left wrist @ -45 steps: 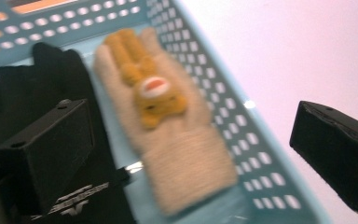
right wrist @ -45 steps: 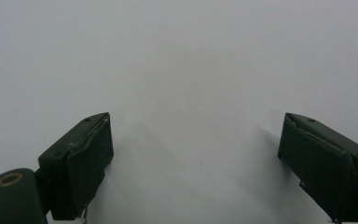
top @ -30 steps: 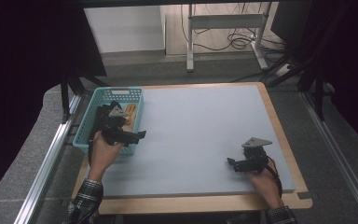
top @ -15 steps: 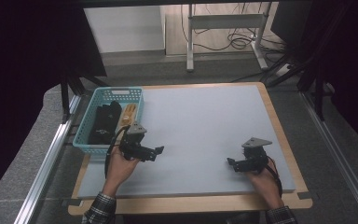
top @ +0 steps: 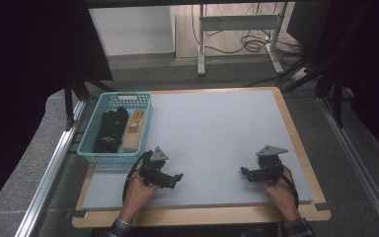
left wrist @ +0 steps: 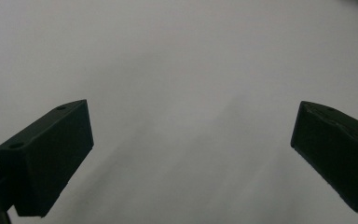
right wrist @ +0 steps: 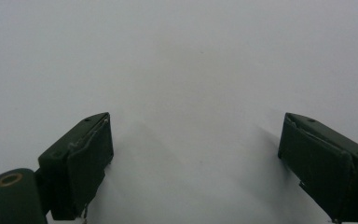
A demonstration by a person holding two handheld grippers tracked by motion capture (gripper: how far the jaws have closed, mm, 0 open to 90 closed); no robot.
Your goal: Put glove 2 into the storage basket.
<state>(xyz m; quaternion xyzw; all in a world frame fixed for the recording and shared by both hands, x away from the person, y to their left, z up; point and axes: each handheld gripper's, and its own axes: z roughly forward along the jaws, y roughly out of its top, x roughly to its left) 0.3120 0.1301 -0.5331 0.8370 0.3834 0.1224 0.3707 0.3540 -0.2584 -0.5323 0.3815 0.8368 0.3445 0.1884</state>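
On the grey mat (top: pixel 217 133) (teal basket (top: pixel 94 146) at its left edge), left gripper (top: pixel 176 177) and right gripper (top: pixel 244 173) rest wide-jawed, empty.

Lab or test room, not a home. Worktop (top: pixel 217 133): grey mat on a wooden board, mounted on metal rails (top: pixel 54 168). Dark curtains (top: pixel 24 54) hang on both sides. Behind: a metal-legged stand (top: pixel 237 29) with loose cables (top: pixel 246 42) on a bare floor. Teal plastic basket (top: pixel 101 123) sits at the worktop's left edge.
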